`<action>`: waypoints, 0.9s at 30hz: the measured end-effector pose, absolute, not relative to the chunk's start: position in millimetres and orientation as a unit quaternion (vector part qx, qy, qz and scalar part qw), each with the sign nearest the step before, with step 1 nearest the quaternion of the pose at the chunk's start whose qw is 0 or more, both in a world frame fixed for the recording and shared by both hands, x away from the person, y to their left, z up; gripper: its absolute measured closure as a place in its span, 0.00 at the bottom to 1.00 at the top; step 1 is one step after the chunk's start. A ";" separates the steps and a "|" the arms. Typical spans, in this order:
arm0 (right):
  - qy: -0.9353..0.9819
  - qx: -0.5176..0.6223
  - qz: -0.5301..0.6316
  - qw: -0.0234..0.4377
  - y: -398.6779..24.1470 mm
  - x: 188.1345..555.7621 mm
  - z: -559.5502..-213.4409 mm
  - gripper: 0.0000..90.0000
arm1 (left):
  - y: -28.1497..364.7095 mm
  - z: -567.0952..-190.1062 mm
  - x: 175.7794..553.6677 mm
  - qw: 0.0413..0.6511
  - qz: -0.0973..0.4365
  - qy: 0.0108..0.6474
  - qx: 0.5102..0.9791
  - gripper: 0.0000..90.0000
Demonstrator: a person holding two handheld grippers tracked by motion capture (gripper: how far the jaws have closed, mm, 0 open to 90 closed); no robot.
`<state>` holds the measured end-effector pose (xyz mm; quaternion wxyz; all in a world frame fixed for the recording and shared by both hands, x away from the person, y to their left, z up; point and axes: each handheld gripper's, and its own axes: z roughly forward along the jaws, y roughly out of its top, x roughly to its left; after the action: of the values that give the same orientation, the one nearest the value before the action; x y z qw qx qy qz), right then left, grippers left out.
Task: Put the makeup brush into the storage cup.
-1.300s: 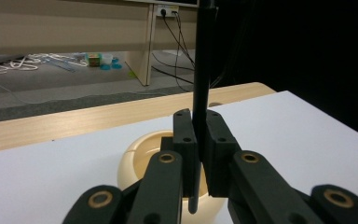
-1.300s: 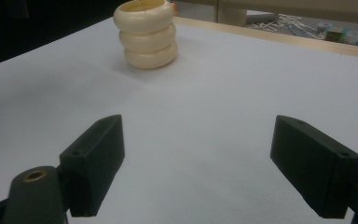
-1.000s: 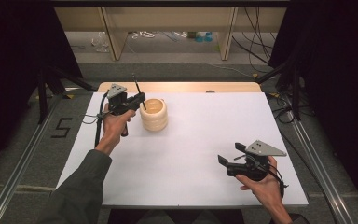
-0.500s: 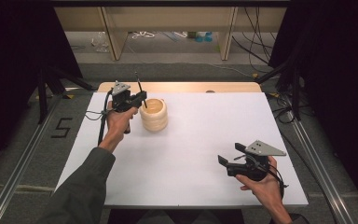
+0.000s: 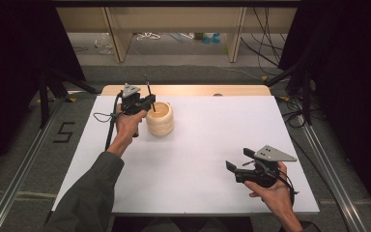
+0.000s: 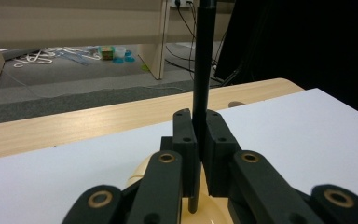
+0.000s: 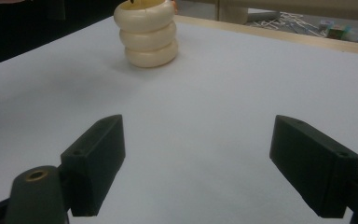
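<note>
The top of the thin black rod (image 6: 203, 70) runs off the left gripper view's upper edge, and its lower tip dips behind the jaw links, so whether it touches the cream ribbed holder (image 5: 160, 118) cannot be told. The left hand-held gripper (image 5: 147, 100), arm stretched toward the far left of the white desk (image 5: 212, 140), is clenched on the upright rod just above the holder's mouth. The right hand-held gripper (image 5: 231, 167) rests near the front right, jaws spread wide and empty. The holder's inside is hard to make out.

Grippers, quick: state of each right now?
Left gripper: closed on a thin black stick, above the cream ribbed holder.
Right gripper: open, holding nothing.
</note>
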<state>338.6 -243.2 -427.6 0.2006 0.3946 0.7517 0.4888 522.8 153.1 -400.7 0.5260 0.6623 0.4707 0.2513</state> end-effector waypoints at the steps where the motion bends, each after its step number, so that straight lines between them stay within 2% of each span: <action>1: 0.752 0.396 0.488 0.198 -243.0 338.3 -427.6 0.21 | 153.3 -402.1 524.0 0.525 0.251 0.471 0.663 0.94; 27: 0.751 0.395 0.495 0.188 -241.5 338.6 -428.8 0.21 | 145.7 -418.5 529.3 0.511 0.243 0.475 0.674 0.94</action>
<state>338.6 -241.5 -428.8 0.1881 0.3945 0.7507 0.4955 529.3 145.7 -418.5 0.5109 0.6742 0.4748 0.2426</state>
